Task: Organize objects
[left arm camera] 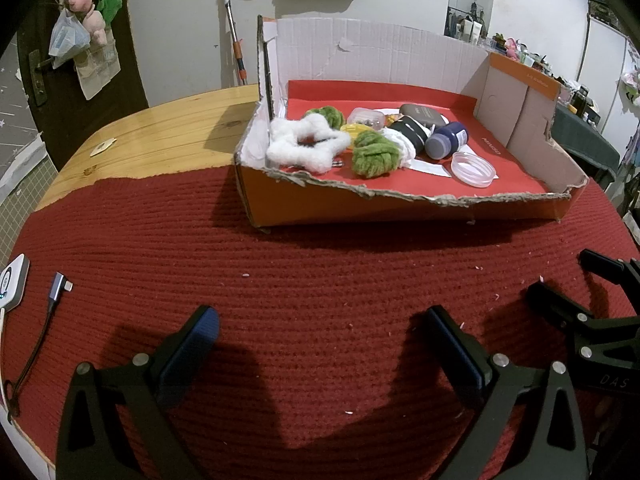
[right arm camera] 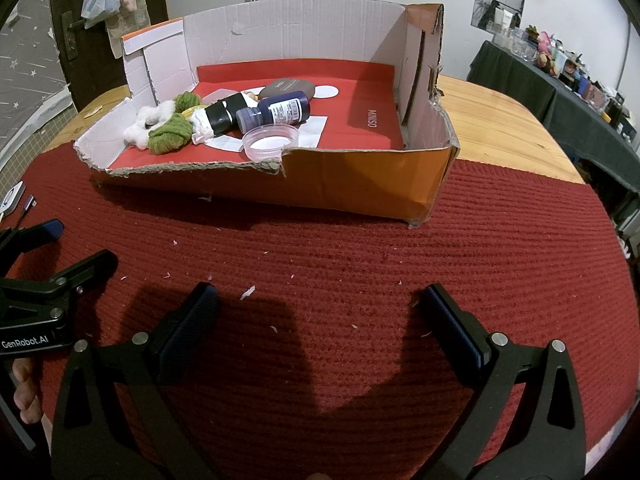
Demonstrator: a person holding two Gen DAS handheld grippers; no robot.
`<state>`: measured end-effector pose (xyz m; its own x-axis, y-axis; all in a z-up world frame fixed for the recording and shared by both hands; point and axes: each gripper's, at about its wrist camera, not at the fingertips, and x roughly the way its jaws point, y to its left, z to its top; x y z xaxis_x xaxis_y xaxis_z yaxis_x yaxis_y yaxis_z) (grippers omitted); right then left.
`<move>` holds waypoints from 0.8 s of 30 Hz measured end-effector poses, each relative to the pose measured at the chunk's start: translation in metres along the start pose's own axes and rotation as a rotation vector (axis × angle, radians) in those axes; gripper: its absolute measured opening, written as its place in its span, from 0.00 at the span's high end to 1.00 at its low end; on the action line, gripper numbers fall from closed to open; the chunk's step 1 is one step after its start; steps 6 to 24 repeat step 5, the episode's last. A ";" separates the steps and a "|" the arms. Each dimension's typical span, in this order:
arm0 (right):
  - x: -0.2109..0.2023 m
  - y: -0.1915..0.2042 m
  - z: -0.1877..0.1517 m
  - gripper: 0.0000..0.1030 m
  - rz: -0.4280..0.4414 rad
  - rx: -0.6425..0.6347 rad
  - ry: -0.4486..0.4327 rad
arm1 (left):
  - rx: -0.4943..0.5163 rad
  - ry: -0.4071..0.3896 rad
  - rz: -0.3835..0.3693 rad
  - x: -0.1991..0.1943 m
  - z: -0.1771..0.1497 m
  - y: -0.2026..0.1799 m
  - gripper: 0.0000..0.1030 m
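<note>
An orange cardboard box (left arm camera: 400, 208) (right arm camera: 360, 184) with a torn front wall sits on the red knitted mat. Inside it lie a white fluffy star (left arm camera: 304, 144) (right arm camera: 140, 126), two green yarn balls (left arm camera: 374, 154) (right arm camera: 170, 134), a dark blue bottle (left arm camera: 446, 140) (right arm camera: 276, 114), a black-and-white tube (left arm camera: 412, 132) (right arm camera: 220, 118), a clear round lid (left arm camera: 473, 168) (right arm camera: 270, 142) and a grey case (left arm camera: 422, 114) (right arm camera: 290, 86). My left gripper (left arm camera: 320, 332) hovers open over the mat, well short of the box. My right gripper (right arm camera: 320, 308) is likewise open and holds nothing.
A cable plug (left arm camera: 60, 286) and a small white device (left arm camera: 14, 282) lie at the mat's left edge. The right gripper's fingers (left arm camera: 560, 312) show at the left view's right side. A wooden table (right arm camera: 500, 128) extends behind the box. A cluttered shelf (right arm camera: 580, 80) stands far right.
</note>
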<state>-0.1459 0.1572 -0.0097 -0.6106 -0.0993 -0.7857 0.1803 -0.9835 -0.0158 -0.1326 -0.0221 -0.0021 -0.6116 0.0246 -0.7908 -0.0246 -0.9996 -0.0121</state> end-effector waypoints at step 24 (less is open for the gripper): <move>0.000 0.000 0.000 0.00 0.000 0.000 0.000 | 0.000 0.000 0.001 0.000 0.000 0.000 0.00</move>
